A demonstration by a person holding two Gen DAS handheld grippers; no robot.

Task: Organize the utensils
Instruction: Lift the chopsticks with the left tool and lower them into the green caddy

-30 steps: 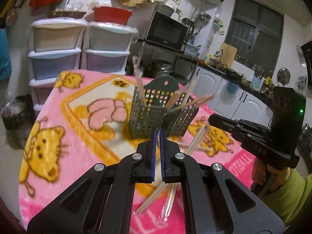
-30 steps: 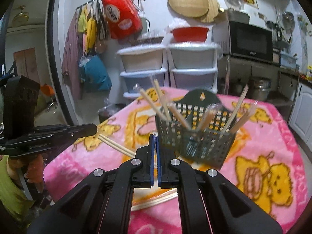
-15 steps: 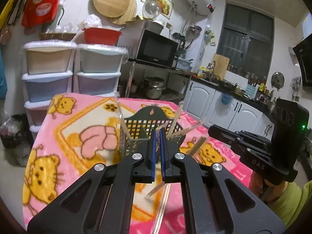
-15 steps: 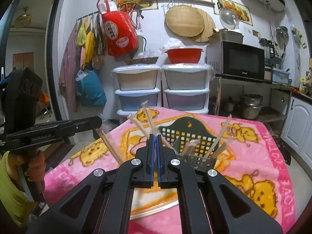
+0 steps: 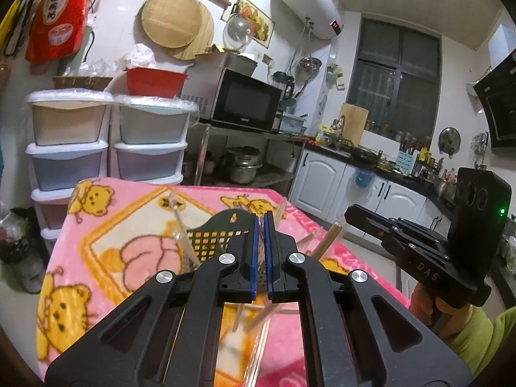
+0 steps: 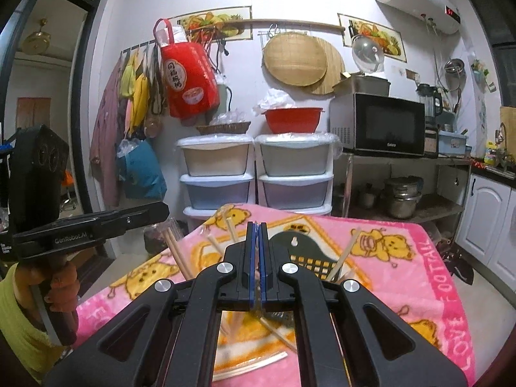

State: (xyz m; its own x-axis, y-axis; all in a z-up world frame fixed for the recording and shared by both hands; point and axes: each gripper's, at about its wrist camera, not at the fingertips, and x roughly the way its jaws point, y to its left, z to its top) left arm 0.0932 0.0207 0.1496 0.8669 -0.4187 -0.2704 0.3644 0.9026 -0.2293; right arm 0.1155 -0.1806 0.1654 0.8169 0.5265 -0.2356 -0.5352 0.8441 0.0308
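Both the left gripper point(image 5: 260, 254) and right gripper point(image 6: 257, 266) hover with fingers closed, empty. A dark utensil basket point(image 6: 300, 251) holding chopsticks point(image 6: 344, 256) stands mid-surface point(image 6: 403, 277).

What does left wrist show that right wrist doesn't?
Only left wrist: the window, the range hood, the right gripper. Only right wrist: the doorway, hanging clothes, the left gripper. Both: pink blanket, dark utensil basket with chopsticks, microwave, red bowl, loose chopsticks below the fingers.
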